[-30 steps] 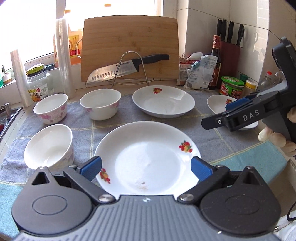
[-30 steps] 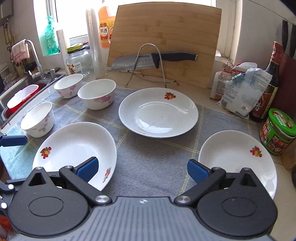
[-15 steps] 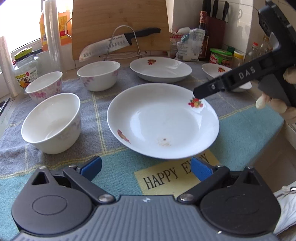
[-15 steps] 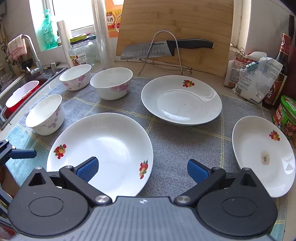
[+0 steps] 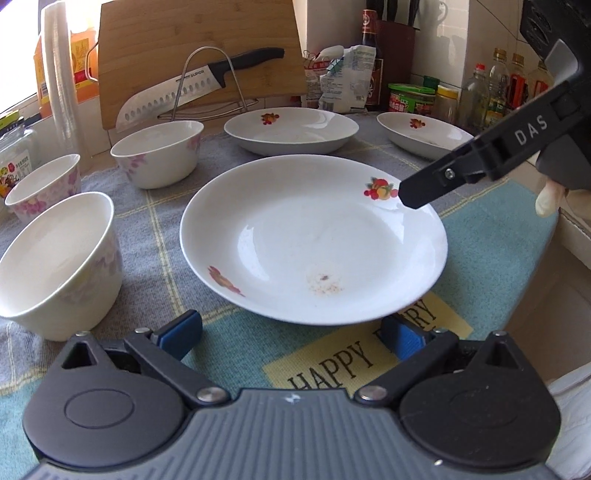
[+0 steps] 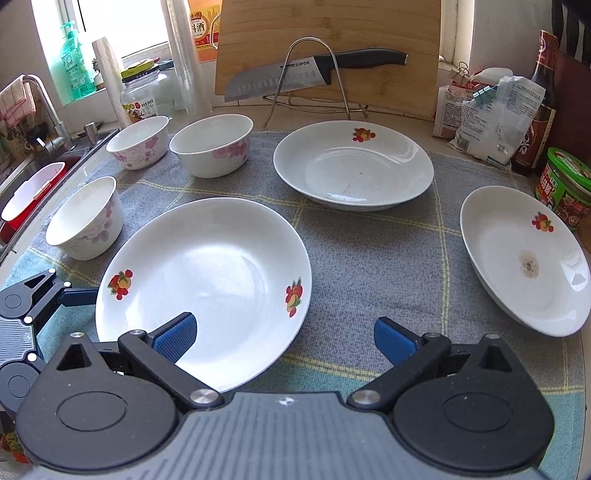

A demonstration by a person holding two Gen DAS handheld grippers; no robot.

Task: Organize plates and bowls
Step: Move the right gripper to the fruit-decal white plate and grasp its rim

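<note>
A large white plate (image 5: 314, 240) (image 6: 207, 284) with fruit prints lies on the cloth, nearest to both grippers. My left gripper (image 5: 291, 332) is open and low at its near rim, with a blue pad on either side. My right gripper (image 6: 284, 336) is open at the plate's right edge, and its finger (image 5: 461, 170) hangs over the rim. Farther back lie a second plate (image 6: 354, 162) and a stained third plate (image 6: 524, 258). Three flowered bowls (image 6: 85, 221) (image 6: 138, 142) (image 6: 212, 147) stand upright at the left.
A grey and teal cloth (image 6: 369, 258) covers the counter. Behind it, a knife (image 6: 314, 70) rests on a wire rack against a cutting board (image 6: 328, 33). Jars, bags and bottles (image 6: 543, 92) crowd the back right. A sink (image 6: 33, 184) lies at the left. The counter edge (image 5: 554, 266) drops off at the right.
My left gripper has sunk and drawn back to the near plate's front rim. My right gripper has shifted left and down, so its finger now reaches over that plate's right edge.
</note>
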